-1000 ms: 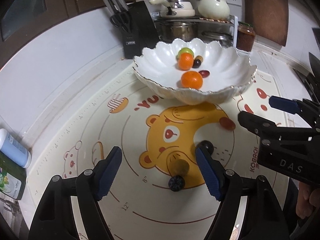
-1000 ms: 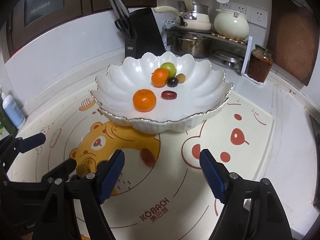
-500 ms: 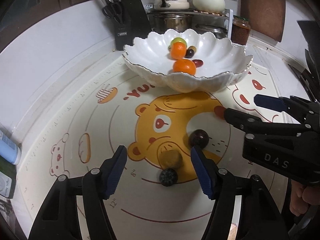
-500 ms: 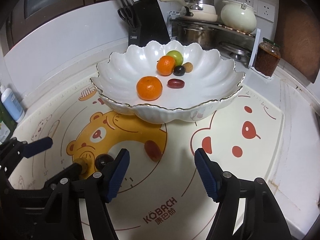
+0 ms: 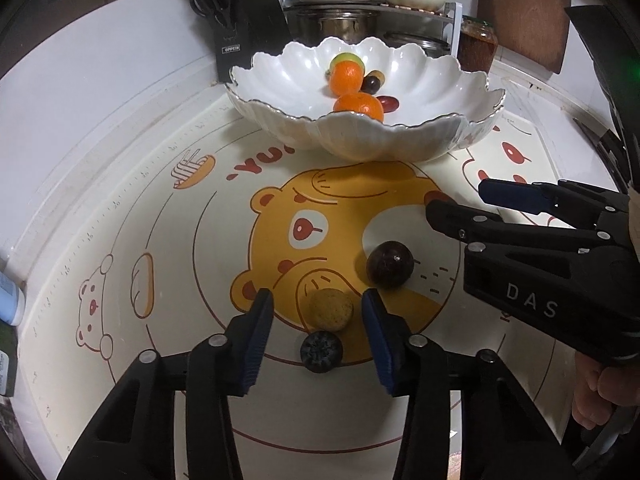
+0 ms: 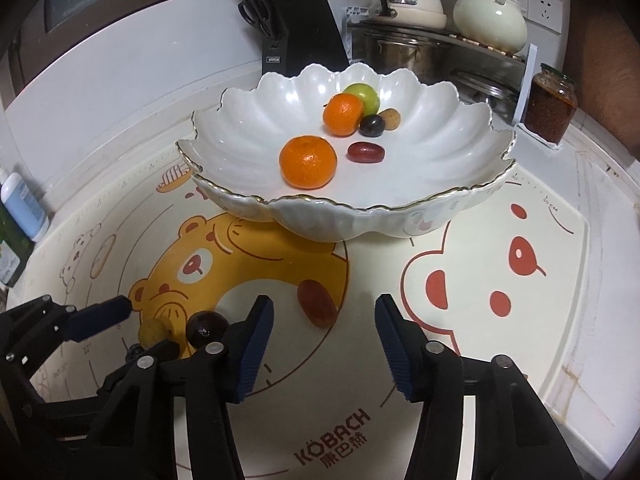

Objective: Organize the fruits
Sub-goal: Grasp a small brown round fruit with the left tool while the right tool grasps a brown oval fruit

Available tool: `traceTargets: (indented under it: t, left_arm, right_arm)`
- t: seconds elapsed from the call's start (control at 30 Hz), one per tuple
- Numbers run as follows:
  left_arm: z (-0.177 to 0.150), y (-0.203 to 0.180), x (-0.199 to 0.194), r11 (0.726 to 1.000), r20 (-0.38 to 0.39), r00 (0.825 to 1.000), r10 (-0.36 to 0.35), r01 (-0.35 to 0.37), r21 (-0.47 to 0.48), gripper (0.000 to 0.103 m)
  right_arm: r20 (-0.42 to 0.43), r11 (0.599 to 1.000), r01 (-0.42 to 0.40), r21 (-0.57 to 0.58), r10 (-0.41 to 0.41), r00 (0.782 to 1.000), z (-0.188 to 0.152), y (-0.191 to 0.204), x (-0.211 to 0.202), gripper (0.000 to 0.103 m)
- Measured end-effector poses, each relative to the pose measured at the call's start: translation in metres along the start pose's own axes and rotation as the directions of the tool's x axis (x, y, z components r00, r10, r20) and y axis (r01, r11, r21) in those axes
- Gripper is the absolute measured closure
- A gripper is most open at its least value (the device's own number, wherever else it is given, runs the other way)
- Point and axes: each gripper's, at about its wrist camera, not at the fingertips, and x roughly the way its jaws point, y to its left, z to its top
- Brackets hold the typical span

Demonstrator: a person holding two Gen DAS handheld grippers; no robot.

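Note:
A white scalloped bowl (image 5: 460,128) (image 6: 460,200) holds two oranges (image 6: 307,162), a green fruit, a dark grape, a tan fruit and a red date (image 6: 365,152). On the bear mat lie a tan round fruit (image 5: 331,309), a blueberry (image 5: 321,351), a dark plum (image 5: 389,265) (image 6: 207,328) and a red date (image 6: 317,309). My left gripper (image 5: 318,314) is open, its fingers either side of the tan fruit. My right gripper (image 6: 322,322) is open just above the mat, the red date between its fingertips.
A black knife block (image 6: 298,36), a pot rack with pans and a cream teapot (image 6: 490,20), and a jar of red sauce (image 6: 551,108) stand behind the bowl. A blue-white bottle (image 6: 24,206) stands at the left mat edge.
Both grippers have moved forward and down toward the mat. The left now straddles the tan fruit; the right has closed in on the red date. Fruits have not moved.

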Motion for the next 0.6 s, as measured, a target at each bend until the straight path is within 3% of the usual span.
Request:
traceTargets:
  t: [0.2, 0.4, 0.6]
  left_arm:
    - [0.0, 0.0, 0.003, 1.0, -0.009, 1.0, -0.004, 0.004, -0.003, 0.065]
    - [0.0, -0.001, 0.006, 1.0, -0.015, 1.0, -0.017, 0.016, -0.006, 0.069]
    - [0.001, -0.002, 0.004, 0.999, -0.013, 0.999, -0.033, 0.032, -0.008, 0.079]
  right_arm:
    - [-0.025, 1.0, -0.021, 0.005, 0.021, 0.999, 0.0, -0.001, 0.01, 0.071]
    - [-0.028, 1.0, -0.026, -0.002, 0.026, 0.999, -0.001, -0.001, 0.012, 0.081]
    - [-0.03, 1.0, -0.031, -0.001, 0.031, 0.999, -0.001, 0.0, 0.01, 0.081]
